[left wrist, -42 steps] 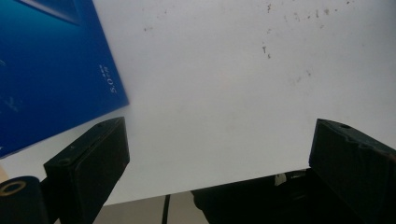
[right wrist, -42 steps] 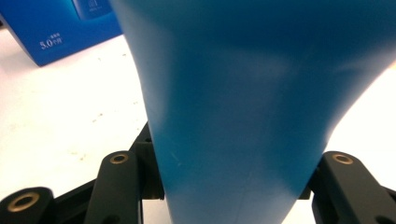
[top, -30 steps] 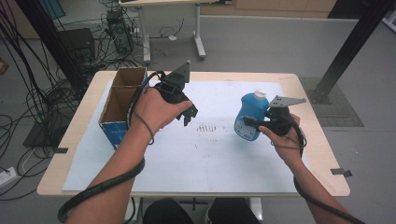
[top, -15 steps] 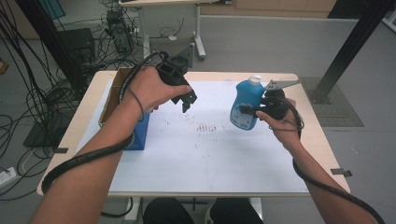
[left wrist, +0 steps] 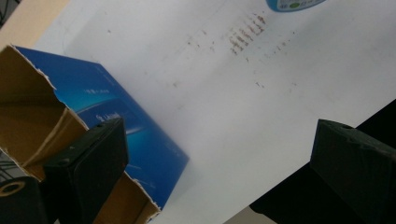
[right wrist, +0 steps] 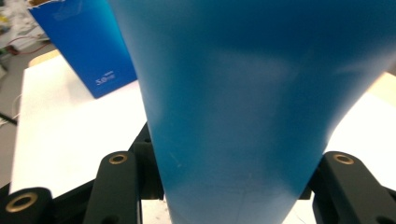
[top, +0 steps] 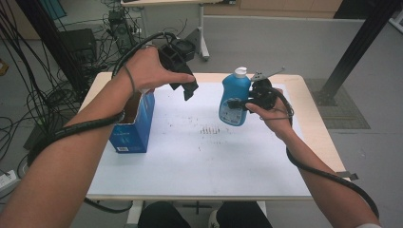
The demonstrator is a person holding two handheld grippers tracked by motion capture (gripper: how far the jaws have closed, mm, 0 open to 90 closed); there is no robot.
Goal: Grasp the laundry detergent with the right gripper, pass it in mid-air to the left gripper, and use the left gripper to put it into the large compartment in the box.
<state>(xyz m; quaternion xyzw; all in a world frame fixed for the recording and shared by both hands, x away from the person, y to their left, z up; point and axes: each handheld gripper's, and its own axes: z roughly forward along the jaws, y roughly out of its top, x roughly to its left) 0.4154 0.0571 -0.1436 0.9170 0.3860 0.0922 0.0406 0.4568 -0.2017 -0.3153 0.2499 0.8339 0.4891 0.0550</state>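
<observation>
I'm pinching the blue detergent bottle (top: 234, 99) in my right gripper (top: 237, 102), lifted above the table's (top: 199, 156) far right. My left gripper (top: 188, 90) is hovering with jaws spread, empty, beside the open blue carton (top: 134, 124) at the far left.

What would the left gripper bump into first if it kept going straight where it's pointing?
Probably the white sheet on the table, beside the blue box. The open left gripper aims down at bare sheet, though depth is hard to judge.

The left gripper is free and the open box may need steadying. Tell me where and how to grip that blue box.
Grip the blue box by the upper edge of a long side wall, coming down from above. It stands upright with its top torn open, so one jaw can go inside the wall and one outside. The left gripper hovers open just above it.
</observation>
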